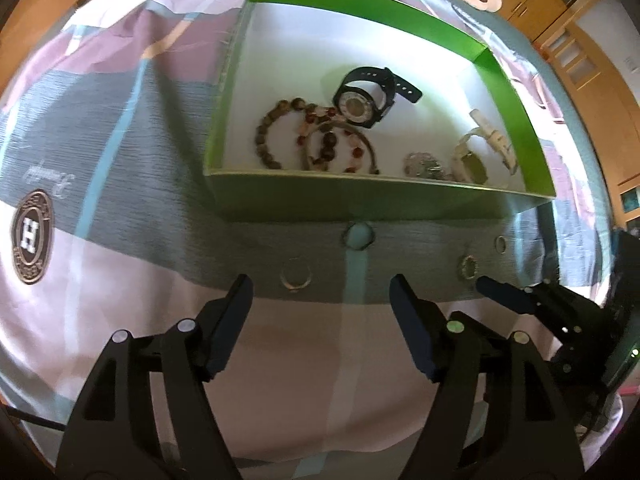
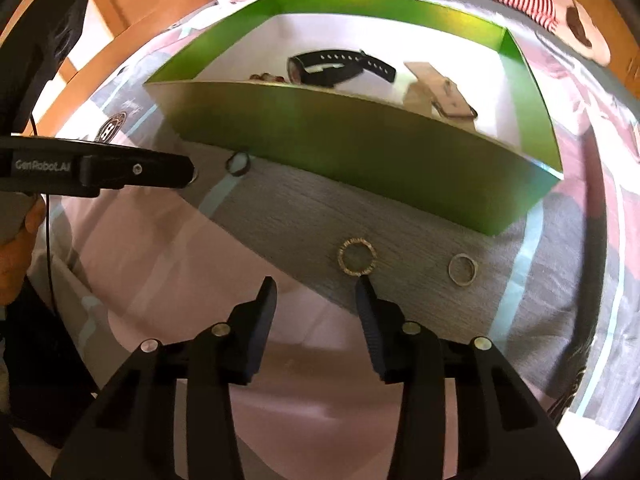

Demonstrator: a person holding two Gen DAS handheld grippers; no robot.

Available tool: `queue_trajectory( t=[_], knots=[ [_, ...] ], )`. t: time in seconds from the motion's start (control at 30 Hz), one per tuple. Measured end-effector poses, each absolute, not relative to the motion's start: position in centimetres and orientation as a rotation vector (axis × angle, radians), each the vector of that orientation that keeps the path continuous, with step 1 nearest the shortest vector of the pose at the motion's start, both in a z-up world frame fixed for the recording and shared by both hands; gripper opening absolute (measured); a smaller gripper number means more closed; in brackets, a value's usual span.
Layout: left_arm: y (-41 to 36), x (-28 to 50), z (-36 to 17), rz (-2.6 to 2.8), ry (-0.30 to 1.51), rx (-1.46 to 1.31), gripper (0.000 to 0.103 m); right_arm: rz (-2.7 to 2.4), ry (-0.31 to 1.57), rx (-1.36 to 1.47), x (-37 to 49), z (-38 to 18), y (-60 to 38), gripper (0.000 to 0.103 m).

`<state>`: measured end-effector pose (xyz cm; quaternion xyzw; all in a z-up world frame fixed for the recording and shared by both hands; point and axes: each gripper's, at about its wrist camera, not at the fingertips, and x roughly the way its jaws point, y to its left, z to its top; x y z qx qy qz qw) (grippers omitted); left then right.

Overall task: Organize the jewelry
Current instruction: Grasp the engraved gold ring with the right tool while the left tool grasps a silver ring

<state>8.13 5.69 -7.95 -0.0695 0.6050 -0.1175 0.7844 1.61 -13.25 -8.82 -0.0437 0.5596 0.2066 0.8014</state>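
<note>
Both grippers' jaws apart, right gripper (image 2: pixel 316 284) near textured gold ring (image 2: pixel 357 257), glossy green box (image 2: pixel 340 140) behind

Black plastic fingers (image 1: pixel 236 312), silver rivets, white "GenRobot.AI" lettering

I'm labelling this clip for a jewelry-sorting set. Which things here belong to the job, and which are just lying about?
Job:
green box
black watch
bead bracelets
cream watch
four loose rings on the bedspread
left gripper, right gripper, both open

Lying about:
bedspread
striped plush toy
</note>
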Motion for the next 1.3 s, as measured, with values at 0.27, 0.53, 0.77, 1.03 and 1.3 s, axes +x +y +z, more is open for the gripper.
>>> queue_trajectory(
  t=[0.27,0.53,0.77,1.03,1.3],
  knots=[
    [3.6,8.8,-10.6,-0.2,1.349,-0.05,0.071,0.456,1.184,-0.205,0.5,-9.1,-11.8,0.05],
    [1.3,8.5,-11.3,-0.195,1.348,0.033,0.081,0.449,1.168,-0.221,0.4,-9.1,-11.7,0.05],
    [0.8,8.6,-11.5,-0.192,1.342,-0.006,0.081,0.308,1.099,-0.129,1.6,-8.3,-14.2,0.05],
    [-0.7,8.3,-12.2,-0.184,1.326,0.091,0.087,0.288,1.06,-0.195,2.0,-9.5,-12.5,0.05],
    [-1.0,8.6,-12.5,-0.194,1.331,0.088,0.088,0.301,1.075,-0.145,2.3,-9.5,-13.6,0.05]
  ],
)
